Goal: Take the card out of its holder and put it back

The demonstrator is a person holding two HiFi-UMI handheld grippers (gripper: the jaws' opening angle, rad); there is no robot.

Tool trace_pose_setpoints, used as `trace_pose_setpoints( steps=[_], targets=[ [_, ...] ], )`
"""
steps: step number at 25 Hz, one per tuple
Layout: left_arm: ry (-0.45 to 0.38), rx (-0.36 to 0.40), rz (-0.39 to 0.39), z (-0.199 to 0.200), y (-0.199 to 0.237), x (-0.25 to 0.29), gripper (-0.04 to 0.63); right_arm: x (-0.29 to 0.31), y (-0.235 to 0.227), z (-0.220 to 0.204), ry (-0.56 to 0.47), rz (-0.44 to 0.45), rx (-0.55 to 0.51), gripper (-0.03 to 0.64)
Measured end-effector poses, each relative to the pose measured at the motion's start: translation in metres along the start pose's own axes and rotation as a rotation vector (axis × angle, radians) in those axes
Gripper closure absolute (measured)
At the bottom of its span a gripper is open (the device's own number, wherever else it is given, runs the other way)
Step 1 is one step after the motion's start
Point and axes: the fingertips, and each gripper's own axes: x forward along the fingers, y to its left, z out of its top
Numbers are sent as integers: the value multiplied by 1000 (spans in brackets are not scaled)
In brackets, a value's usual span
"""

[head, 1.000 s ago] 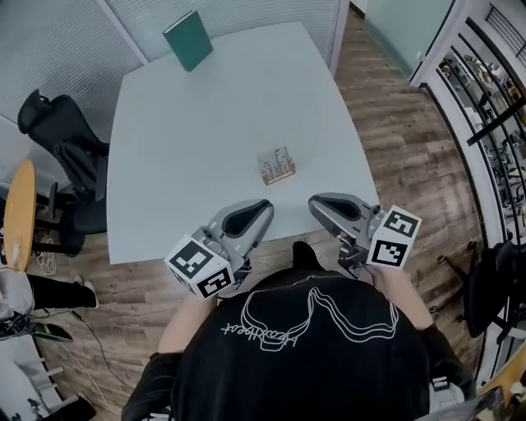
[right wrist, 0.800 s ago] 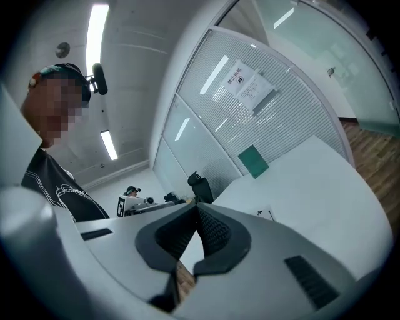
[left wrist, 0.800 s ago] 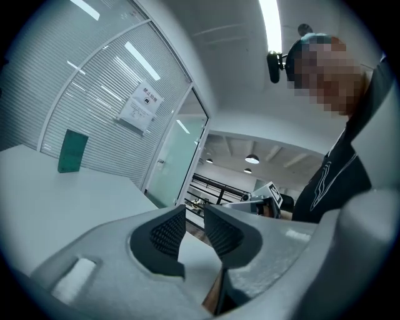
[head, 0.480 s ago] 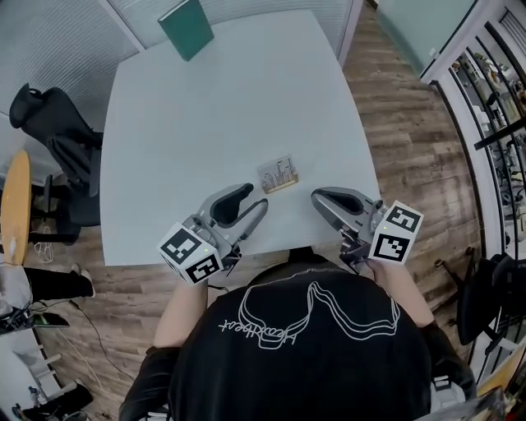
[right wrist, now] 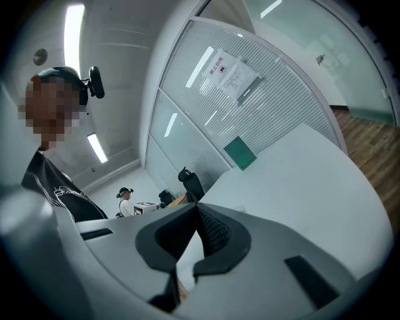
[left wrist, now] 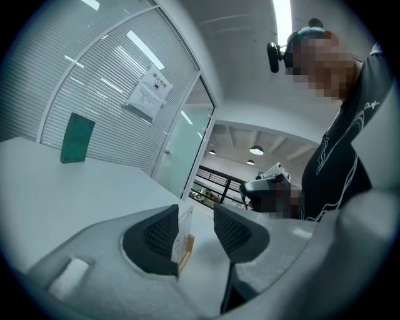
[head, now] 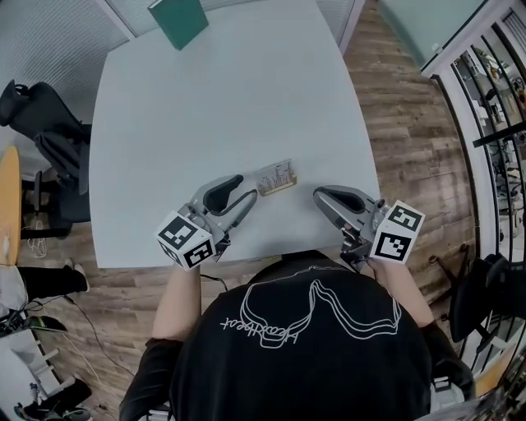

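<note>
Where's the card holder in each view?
Head view: card holder, lower middle of the white table.
Left gripper view: bottom centre, in the gap of the left gripper's opening jaws.
Right gripper view: cannot be made out.
Shared landmark: green board at the table's far edge.

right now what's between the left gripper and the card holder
Nothing: only a short strip of bare table separates the left gripper, its jaws opening and empty, from the card holder, in the head view.
</note>
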Motion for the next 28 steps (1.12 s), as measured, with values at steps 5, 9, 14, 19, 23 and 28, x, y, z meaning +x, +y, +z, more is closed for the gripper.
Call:
trace_pose_setpoints(
  steps=[5,9,14,19,23,28],
  targets=[
    [28,-8,-41,-17,17,10,417,2,-10,-4,14,-17,24,607],
    [80,19,-51,-37,27,21,417,4,-18,-6,19,-24,43,607],
    [140,37,-43,-59,39,34,417,3,-22,-9,29,-31,61,607],
    [123,-15,-89,-65,41,40,420,5,-27,-11,37,-40,73,607],
    [133,-12,-92,-69,42,45,428,4,-29,-15,43,-35,87,607],
    [135,-5,-115,-70,39,52,480,6,-28,-18,73,-12,82,607]
  ],
)
